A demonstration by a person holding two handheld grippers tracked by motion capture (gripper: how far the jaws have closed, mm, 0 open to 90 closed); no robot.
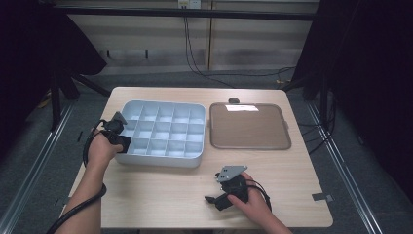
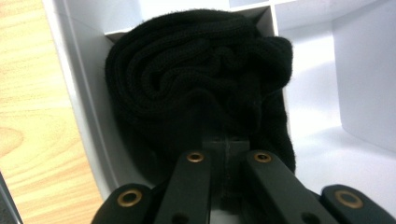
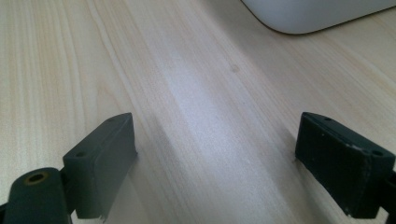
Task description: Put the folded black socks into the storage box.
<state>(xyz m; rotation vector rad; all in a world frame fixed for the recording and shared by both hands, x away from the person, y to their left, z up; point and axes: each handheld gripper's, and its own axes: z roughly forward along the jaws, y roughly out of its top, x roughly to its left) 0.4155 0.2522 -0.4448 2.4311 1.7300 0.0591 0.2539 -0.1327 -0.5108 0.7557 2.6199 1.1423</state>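
The left gripper [image 2: 226, 154] was clamped on a rolled black sock [image 2: 196, 79] in the divided tray's [image 1: 160, 158] near-left corner compartment, detail the high view hid. The right gripper [image 3: 215, 163] hung spread over bare table [image 3: 196, 93].

Light wooden table [image 1: 160, 195] sits mid-frame on grey floor. Right of center there's a flat brown tray [image 1: 249, 126] catching some glare, with a small dark round thing [image 1: 234, 100] just above its top edge. Black cables [image 1: 195, 58] hang down at the top.
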